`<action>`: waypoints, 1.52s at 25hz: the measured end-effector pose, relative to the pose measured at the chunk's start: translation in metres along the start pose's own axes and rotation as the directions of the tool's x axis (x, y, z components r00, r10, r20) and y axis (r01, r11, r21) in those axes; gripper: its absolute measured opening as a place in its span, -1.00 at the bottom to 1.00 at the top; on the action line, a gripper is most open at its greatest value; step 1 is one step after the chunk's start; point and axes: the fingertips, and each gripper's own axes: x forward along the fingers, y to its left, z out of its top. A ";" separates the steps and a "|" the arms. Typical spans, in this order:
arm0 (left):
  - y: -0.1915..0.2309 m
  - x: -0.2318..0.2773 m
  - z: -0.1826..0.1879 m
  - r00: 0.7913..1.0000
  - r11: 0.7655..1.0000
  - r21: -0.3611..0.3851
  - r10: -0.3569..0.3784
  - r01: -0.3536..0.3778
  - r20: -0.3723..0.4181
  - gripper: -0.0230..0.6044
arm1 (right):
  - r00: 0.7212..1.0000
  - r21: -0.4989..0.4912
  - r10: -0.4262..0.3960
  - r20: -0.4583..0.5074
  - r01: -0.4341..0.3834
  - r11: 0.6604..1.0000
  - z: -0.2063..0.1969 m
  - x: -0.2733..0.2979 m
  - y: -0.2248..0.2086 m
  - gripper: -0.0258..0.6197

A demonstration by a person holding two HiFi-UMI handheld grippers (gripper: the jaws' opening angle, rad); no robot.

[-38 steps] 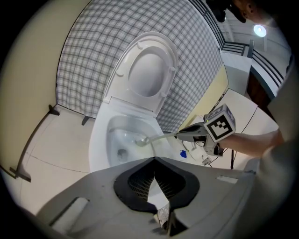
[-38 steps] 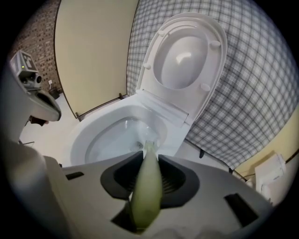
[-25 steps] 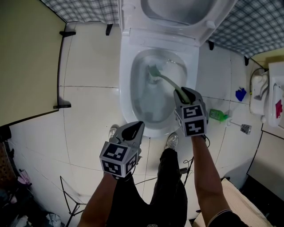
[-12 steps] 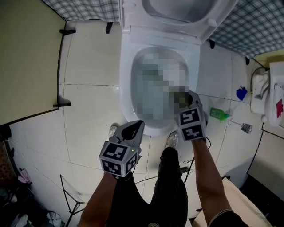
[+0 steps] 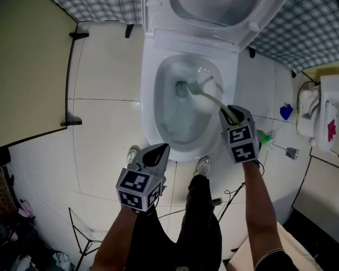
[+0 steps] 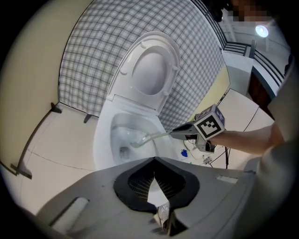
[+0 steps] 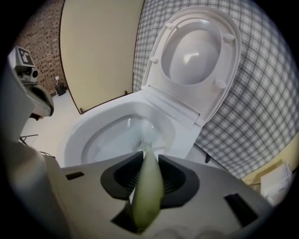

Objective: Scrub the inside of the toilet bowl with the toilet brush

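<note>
The white toilet bowl (image 5: pixel 159 124) stands open, its seat and lid (image 5: pixel 222 13) raised. The toilet brush (image 5: pixel 184 88) has its head low in the bowl near the drain, and its pale green handle (image 5: pixel 212 100) slants up to the right. My right gripper (image 5: pixel 229 111) is shut on that handle above the bowl's right rim; in the right gripper view the handle (image 7: pixel 147 191) runs between the pads toward the bowl (image 7: pixel 93 135). My left gripper (image 5: pixel 158 151) hovers before the bowl's front rim, shut and empty. In the left gripper view it (image 6: pixel 154 161) faces the brush (image 6: pixel 140 139) and right gripper (image 6: pixel 184 133).
The person's shoes (image 5: pixel 202 166) stand on the white floor tiles just before the bowl. A green bottle (image 5: pixel 263 138), a blue object (image 5: pixel 286 112) and a white fixture (image 5: pixel 318 116) lie to the right. A beige partition (image 5: pixel 32 69) stands at the left, with cables (image 5: pixel 228 196) underfoot.
My right gripper has shifted a little to the right with the brush, whose head stays in the bowl. The left gripper has hardly moved.
</note>
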 end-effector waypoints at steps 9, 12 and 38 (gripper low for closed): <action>-0.003 -0.002 0.002 1.000 1.000 0.006 -0.011 0.011 0.005 -0.91 | 0.995 -0.110 0.075 -0.065 -0.082 0.991 -0.029 -0.020 0.029 -0.56; -0.002 -0.003 0.002 1.000 1.000 0.004 -0.010 0.010 0.009 -0.91 | 0.991 -0.117 0.107 -0.081 -0.116 0.986 -0.038 -0.027 0.046 -0.56; 0.011 -0.007 0.002 1.000 1.000 0.002 -0.012 0.012 0.003 -0.91 | 0.988 0.301 0.137 0.065 -0.150 0.942 0.008 -0.006 0.095 -0.55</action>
